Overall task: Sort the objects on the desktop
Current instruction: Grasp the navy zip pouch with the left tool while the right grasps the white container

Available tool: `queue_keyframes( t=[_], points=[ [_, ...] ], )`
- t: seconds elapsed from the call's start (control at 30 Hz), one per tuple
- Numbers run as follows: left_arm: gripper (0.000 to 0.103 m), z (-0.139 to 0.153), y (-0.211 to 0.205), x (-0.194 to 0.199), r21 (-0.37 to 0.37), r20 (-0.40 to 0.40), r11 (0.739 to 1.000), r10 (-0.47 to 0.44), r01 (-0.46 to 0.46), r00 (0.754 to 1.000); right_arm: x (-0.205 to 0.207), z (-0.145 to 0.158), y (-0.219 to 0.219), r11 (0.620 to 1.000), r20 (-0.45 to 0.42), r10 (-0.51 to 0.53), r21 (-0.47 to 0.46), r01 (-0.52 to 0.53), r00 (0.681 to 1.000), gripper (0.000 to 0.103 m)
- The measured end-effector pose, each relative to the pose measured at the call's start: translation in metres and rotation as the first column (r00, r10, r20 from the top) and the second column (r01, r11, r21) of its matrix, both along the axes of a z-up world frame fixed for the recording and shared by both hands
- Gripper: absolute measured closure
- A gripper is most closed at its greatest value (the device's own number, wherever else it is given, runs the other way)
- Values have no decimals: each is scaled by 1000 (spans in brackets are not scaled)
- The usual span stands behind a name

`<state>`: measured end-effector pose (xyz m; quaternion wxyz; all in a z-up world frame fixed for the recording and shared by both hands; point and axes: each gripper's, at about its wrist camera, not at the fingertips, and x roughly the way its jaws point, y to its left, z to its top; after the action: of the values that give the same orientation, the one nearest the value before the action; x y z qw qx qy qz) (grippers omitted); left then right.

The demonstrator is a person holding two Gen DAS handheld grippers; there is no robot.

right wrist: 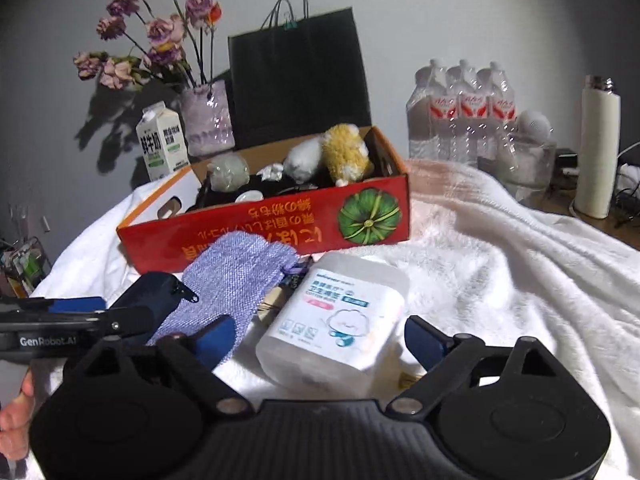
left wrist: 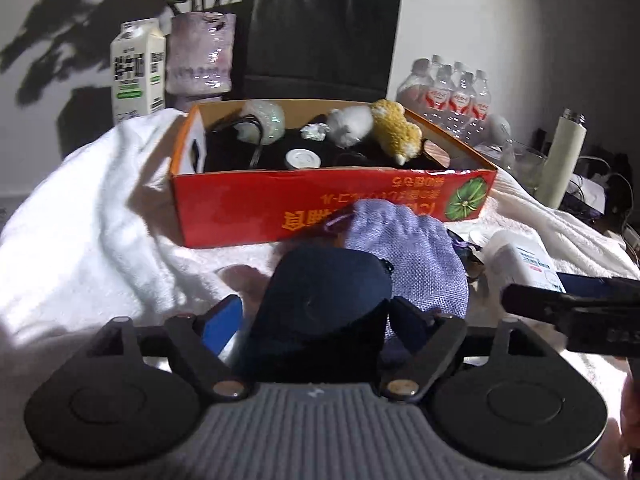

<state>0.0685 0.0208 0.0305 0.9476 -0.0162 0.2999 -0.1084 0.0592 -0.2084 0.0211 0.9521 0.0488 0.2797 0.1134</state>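
The red cardboard box [right wrist: 280, 220] is holding plush toys [right wrist: 346, 154]. The left gripper [left wrist: 320, 312] is clamping a dark blue zip pouch [left wrist: 328, 292]; the right gripper [right wrist: 320, 338] is straddling, jaws apart, a white plastic pack [right wrist: 336, 320].

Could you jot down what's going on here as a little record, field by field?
Surface: white blanket
Sorting box: red cardboard box, already holding plush toys and small items
Left gripper: jaws around a dark blue pouch
Right gripper: open, fingers either side of a white cotton-swab box
Still loose: purple woven bag, lying in front of the box

Black gripper [right wrist: 320, 340], blue pads [right wrist: 218, 338].
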Motion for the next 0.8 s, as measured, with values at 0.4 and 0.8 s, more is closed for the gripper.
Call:
queue_keyframes(
  t=[0.4,0.8],
  points=[
    [43,20,-1,-37,19,130,997,72,-75,989,-8,11,-7,999,43,-16,29,15,999,39],
    [45,47,0,-160,-56,187,992,125,-116,974,-120,48,3,993,170,111,-56,-103,979,40]
  ],
)
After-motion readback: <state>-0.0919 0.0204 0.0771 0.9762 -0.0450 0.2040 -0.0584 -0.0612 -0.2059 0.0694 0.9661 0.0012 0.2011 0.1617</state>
